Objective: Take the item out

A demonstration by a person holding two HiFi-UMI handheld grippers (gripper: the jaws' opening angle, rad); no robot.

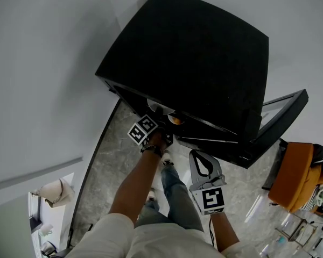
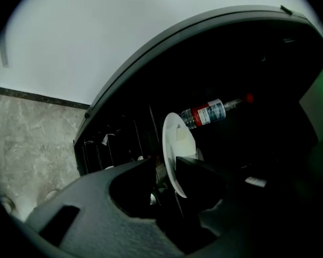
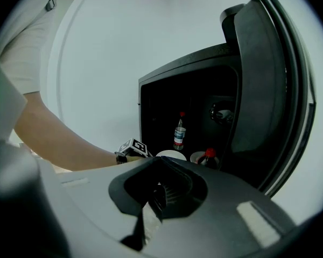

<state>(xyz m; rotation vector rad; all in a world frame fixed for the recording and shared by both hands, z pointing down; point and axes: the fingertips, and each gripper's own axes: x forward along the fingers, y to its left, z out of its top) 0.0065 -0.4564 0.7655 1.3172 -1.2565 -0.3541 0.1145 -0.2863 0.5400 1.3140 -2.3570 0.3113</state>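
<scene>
A black cabinet [image 1: 188,58] stands with its door [image 1: 282,109] swung open. Inside it a white plate [image 2: 175,138] stands on edge, with a clear bottle with a red label [image 2: 207,113] behind it. My left gripper [image 2: 164,165] reaches into the opening and its jaws straddle the plate's rim. The right finger [image 2: 199,179] lies against the plate's face, while a narrow dark gap shows on the left side. In the head view the left gripper [image 1: 156,133] is partly hidden under the cabinet top. My right gripper [image 1: 199,156] hangs back outside, shut and empty.
A red-capped bottle [image 3: 209,156] and a second clear bottle [image 3: 179,133] stand inside near the door side. Wire racks [image 2: 118,141] fill the cabinet's left part. An orange chair [image 1: 296,176] stands at the right on the marble floor [image 1: 107,165].
</scene>
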